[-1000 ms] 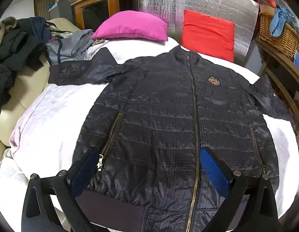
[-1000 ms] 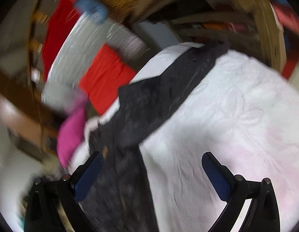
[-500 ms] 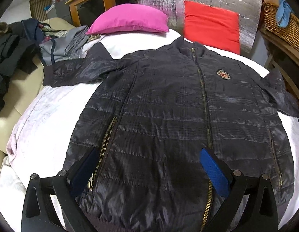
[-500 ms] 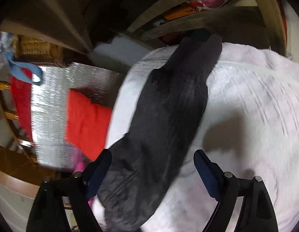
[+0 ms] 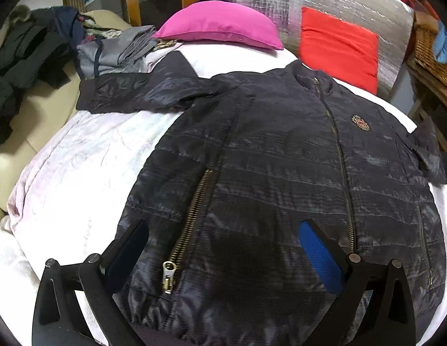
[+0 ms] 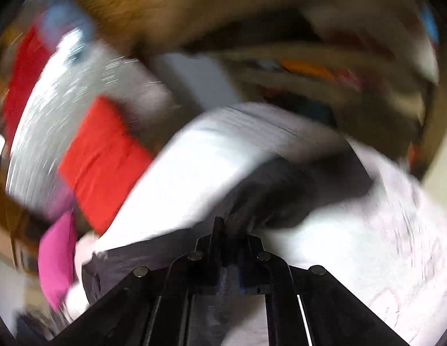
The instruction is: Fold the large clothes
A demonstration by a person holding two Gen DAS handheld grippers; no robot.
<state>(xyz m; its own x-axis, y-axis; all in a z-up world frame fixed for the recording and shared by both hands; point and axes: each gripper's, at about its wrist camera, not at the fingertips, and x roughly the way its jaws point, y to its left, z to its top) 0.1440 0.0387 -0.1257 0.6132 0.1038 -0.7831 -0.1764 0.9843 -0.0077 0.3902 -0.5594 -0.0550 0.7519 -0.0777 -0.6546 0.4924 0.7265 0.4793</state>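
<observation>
Left wrist view first: our left gripper [image 5: 223, 255] is spread wide and hovering low over the hem end of the jacket [image 5: 281, 173], pinching nothing, with the pocket zipper [image 5: 191, 216] sitting between the fingers. The jacket's lying face up and zipped on the white bedspread [image 5: 79, 173], body flat, one sleeve [image 5: 142, 92] stuck out sideways toward the pile of clothes [image 5: 44, 54] on the left, and the collar pointing at the pink pillow [image 5: 220, 26] and red pillow [image 5: 338, 46] at the far end. Over on the right wrist view it's all motion blur, but our right gripper [image 6: 227, 259] has just snapped closed, and it looks pinched on the dark fabric of the other sleeve [image 6: 281, 190], which trails off ahead of it across the bedspread. So progress-wise we'd say barely started: it's spread out, no fold is down yet. Both sleeves need to come in over the body, then the body folds up.
</observation>
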